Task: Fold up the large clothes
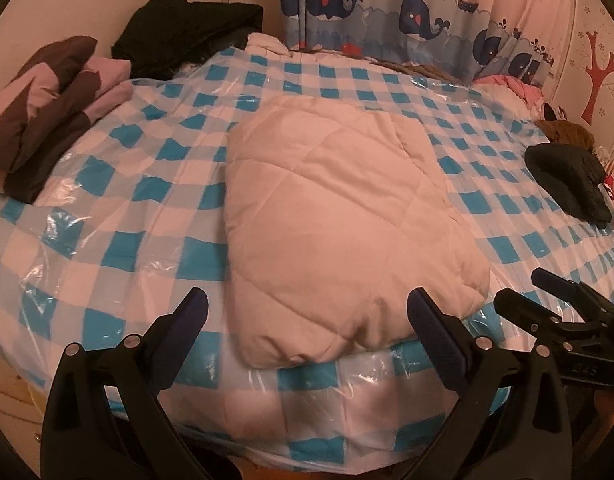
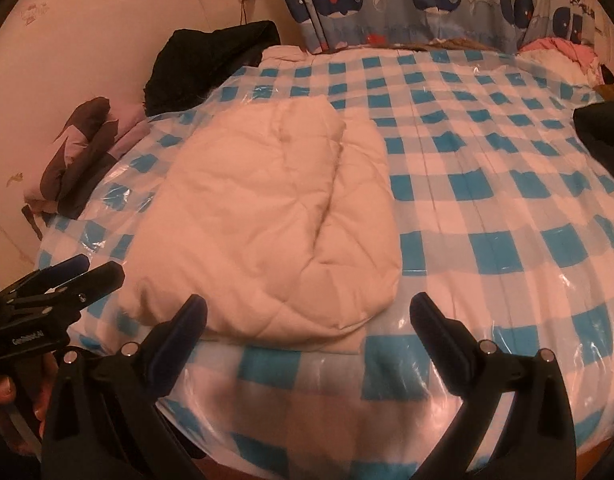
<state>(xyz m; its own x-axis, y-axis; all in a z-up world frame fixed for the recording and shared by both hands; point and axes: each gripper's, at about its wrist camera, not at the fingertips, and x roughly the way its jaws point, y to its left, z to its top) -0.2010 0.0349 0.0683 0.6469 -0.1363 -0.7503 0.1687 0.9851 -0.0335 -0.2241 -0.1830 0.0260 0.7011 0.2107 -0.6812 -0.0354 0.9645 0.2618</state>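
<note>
**Ana:** So, what fills the view?

**Ben:** Biggest thing first: a bed (image 1: 119, 184) covered by a blue-and-white checked sheet under clear plastic. On it, near the front edge, lies a cream quilted garment (image 1: 339, 216), padded and already folded into a thick oblong bundle.

**Ana:** Which way does the bundle run?

**Ben:** Its long axis runs away from the cameras, from the bed's near edge toward the whale-print curtain (image 1: 407, 16) at the far side. One short, rounded end faces the grippers.

**Ana:** And where are the grippers?

**Ben:** Both sit at the near edge, touching nothing. The left gripper (image 1: 307, 312) has its jaws spread wide and empty, and the bundle's near end lies straight ahead between them. The right gripper (image 2: 309, 316) is also spread wide and empty; from its camera the bundle (image 2: 267, 216) lies ahead and mostly to the left.

**Ana:** Which is nearer?

**Ben:** I judge the left one better lined up with the near end; the right one is off the bundle's right corner.

**Ana:** Anything else around?

**Ben:** Folded brown-and-pink clothes (image 1: 55, 108) at far left, a black garment (image 1: 187, 32) behind them, and a small dark garment (image 1: 567, 176) at right, all well apart from the bundle.
</note>
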